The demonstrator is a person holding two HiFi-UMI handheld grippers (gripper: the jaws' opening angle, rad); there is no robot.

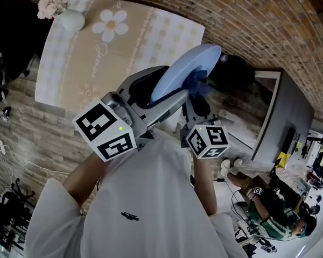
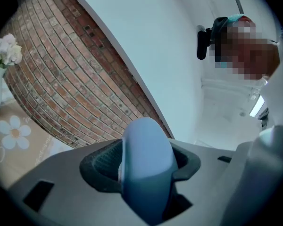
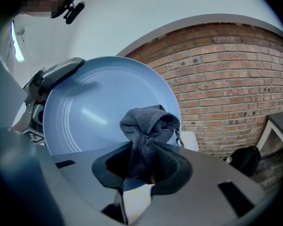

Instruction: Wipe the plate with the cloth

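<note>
Holding the pale blue plate (image 3: 99,112) up on edge near the daisy-print tablecloth (image 1: 97,58), my left gripper (image 1: 169,102) is clamped on its rim. My right gripper (image 3: 141,167) pinches the bunched dark cloth (image 3: 148,133) against the plate's face.
</note>
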